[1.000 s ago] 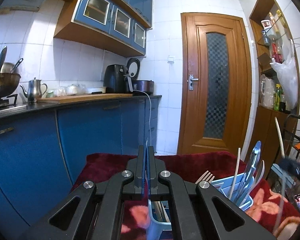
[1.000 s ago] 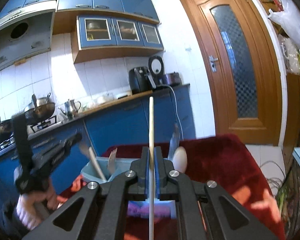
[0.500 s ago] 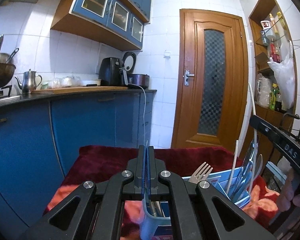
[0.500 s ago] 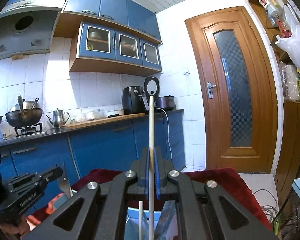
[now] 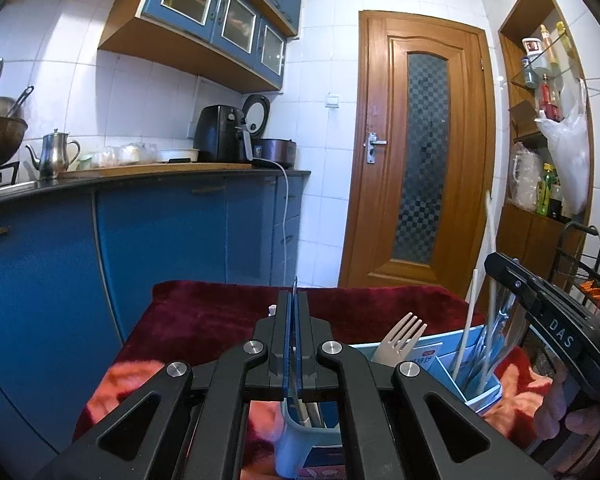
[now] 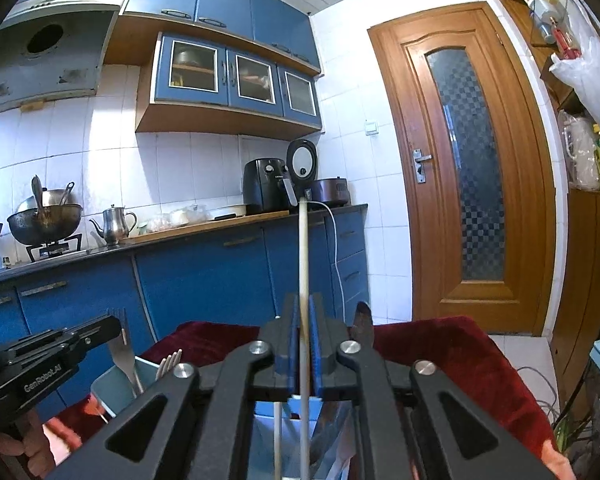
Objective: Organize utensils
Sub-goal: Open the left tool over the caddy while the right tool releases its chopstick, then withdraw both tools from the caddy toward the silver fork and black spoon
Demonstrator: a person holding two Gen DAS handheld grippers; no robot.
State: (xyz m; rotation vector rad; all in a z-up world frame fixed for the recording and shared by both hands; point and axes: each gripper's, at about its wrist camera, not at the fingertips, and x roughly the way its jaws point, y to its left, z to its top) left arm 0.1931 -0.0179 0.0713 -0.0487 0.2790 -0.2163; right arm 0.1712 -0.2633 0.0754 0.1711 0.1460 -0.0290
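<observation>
Holds a gripper in each hand over a red blanket [image 5: 220,320].

Clamps the left gripper [image 5: 295,312] flat on a metal fork [image 6: 122,344]. From that gripper's own camera, only a thin sliver edge-on between the closed pads. From the right camera, tines up above the fingers and handle down inside a pale blue cup [image 6: 112,392]. Grips the tool from below with the left hand [image 6: 28,440], low at the left edge of the right view.

Opens the right gripper [image 6: 303,320] around a pale chopstick [image 6: 304,260] — only slightly parted, with a narrow dark gap beside the stick on the left pad's side. Leaves the chopstick standing upright between the pads, top well above the fingertips, lower end down past them into a blue-and-white box [image 5: 440,356] directly under the gripper. Cannot tell whether the stick's end reaches the bottom of the box.

From the left camera, shows that box just right of the cup on the blanket, split into compartments. At its left end, a beige fork [image 5: 404,336] with tines up — cannot tell which compartment. Farther right, a second chopstick [image 5: 470,320] and some metal utensils [image 5: 500,320] leaning together in one section. At the right edge of that view, the right gripper above the box, with the right hand [image 5: 560,408] beneath it.
</observation>
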